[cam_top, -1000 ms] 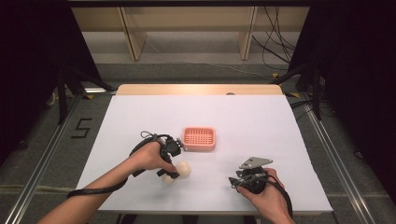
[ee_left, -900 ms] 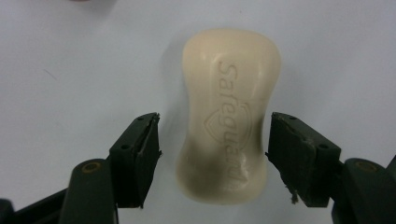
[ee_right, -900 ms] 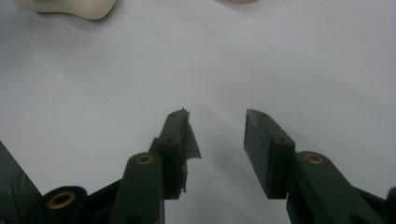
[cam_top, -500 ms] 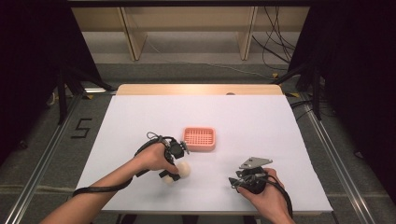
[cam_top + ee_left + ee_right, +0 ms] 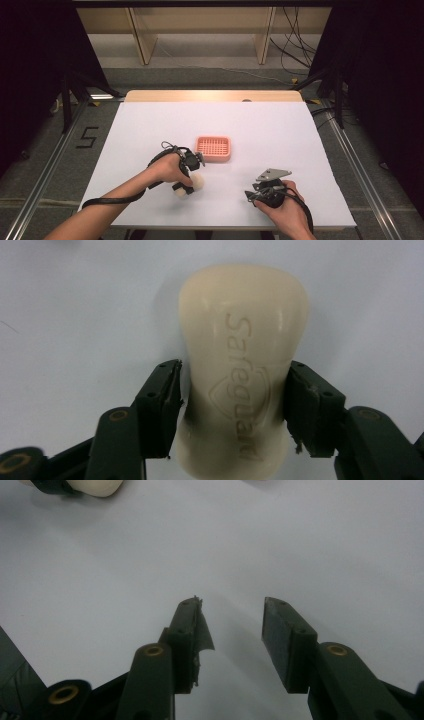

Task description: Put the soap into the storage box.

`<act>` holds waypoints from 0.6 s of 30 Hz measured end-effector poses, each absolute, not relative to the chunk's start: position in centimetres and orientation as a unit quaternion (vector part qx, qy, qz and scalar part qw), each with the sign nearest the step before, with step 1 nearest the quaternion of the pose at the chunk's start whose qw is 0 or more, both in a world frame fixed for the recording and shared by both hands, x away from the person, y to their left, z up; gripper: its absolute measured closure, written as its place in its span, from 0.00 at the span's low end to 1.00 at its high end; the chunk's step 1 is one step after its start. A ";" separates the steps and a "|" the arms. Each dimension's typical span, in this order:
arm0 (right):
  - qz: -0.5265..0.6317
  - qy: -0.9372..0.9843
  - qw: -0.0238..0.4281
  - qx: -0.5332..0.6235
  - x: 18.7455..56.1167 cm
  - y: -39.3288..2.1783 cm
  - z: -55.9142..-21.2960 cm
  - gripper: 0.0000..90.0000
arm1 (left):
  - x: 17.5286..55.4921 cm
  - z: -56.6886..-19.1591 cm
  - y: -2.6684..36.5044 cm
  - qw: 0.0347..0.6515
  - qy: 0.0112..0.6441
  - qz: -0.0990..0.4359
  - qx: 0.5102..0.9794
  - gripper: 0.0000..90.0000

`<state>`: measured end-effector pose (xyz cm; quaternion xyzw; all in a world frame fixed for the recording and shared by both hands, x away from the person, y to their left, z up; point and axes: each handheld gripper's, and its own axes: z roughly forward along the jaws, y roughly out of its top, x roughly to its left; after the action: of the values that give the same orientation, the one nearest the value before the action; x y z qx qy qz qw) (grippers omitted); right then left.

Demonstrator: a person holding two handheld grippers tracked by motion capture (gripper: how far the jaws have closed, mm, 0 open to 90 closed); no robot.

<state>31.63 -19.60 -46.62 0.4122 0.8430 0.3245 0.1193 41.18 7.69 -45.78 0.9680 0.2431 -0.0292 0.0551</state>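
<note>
Left gripper [image 5: 232, 410] just closed onto soap bar [image 5: 243, 370], embossed lettering legible close up, right gripper [image 5: 232, 630] parted, empty

White table [image 5: 280, 130]: open room at 12 and 3 o'clock; pink basket [image 5: 213, 148] stands at centre, soap bar [image 5: 196, 182] at 7 o'clock.

You get even overhead light on the white table [image 5: 280, 130], bright but not blown out, while the sides of the high view fall into near black. That view is soft and low in detail. In the left gripper view the soap bar [image 5: 243, 365] is reasonably sharp, with mild glare and a faint shadow; in the right gripper view the near jaws blur and cast soft shadows.
</note>
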 end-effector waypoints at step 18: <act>0.323 0.843 0.116 0.414 31.7 -19.6 -46.7 0.66 | 41.1 -45.8 7.4 0.047 0.251 -0.032 0.966 0.54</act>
<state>31.68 -19.61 -46.71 0.4136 0.8431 0.3234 0.1164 41.09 7.35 -45.79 0.9664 0.2506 -0.0322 0.0468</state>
